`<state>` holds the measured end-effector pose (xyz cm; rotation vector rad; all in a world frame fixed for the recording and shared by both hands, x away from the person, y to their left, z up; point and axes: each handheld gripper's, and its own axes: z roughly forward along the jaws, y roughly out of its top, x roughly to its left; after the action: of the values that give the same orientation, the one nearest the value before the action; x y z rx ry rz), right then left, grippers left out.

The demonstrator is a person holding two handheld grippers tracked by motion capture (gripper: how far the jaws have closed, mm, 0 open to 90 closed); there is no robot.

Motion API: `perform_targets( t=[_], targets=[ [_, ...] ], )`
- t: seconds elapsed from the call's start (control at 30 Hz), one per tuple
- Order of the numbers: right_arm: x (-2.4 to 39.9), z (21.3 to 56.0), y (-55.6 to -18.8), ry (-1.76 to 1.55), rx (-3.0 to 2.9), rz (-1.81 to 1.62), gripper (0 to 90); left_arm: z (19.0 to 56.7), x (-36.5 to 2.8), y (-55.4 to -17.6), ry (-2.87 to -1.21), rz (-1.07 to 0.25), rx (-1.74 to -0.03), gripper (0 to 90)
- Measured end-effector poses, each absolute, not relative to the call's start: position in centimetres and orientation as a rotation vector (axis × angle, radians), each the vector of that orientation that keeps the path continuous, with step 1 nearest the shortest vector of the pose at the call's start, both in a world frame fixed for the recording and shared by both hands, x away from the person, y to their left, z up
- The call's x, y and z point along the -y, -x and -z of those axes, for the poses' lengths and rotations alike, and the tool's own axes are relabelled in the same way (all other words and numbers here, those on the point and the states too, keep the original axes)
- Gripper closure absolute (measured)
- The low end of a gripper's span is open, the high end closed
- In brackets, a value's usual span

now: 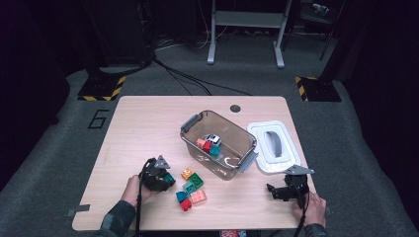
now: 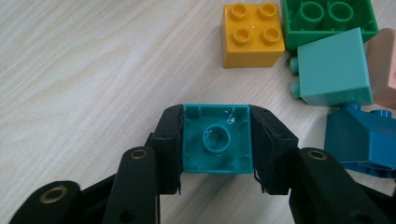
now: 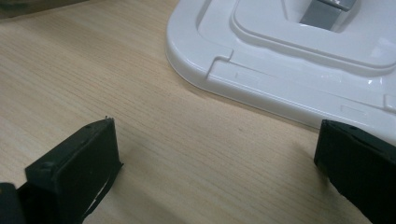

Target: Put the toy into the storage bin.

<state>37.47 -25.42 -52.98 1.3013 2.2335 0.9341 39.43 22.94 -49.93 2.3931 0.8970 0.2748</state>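
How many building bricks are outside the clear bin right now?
7: a teal brick clamped in the left tool; six loose beside it: yellow, green, mint, pink, blue, red. Others may be hidden.

High view overhead, facing forward-down on table (image 1: 148, 118); gripper views close, along jaws.

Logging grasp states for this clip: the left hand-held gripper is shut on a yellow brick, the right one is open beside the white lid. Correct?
Not quite: the brick's colour is wrong. In the left gripper view the left hand-held gripper is shut on a teal brick, while the yellow brick lies loose on the table. The right hand-held gripper is indeed open beside the white lid.
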Motion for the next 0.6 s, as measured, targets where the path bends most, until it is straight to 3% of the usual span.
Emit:
perform_targets(
  t=[0.6],
  targets=[
    [25.4,53.0,-37.5,-1.299,-2.231,-0.939,0.0,46.9,-23.2,-40.6,-2.312,-0.365,-0.893,59.2]
  ],
)
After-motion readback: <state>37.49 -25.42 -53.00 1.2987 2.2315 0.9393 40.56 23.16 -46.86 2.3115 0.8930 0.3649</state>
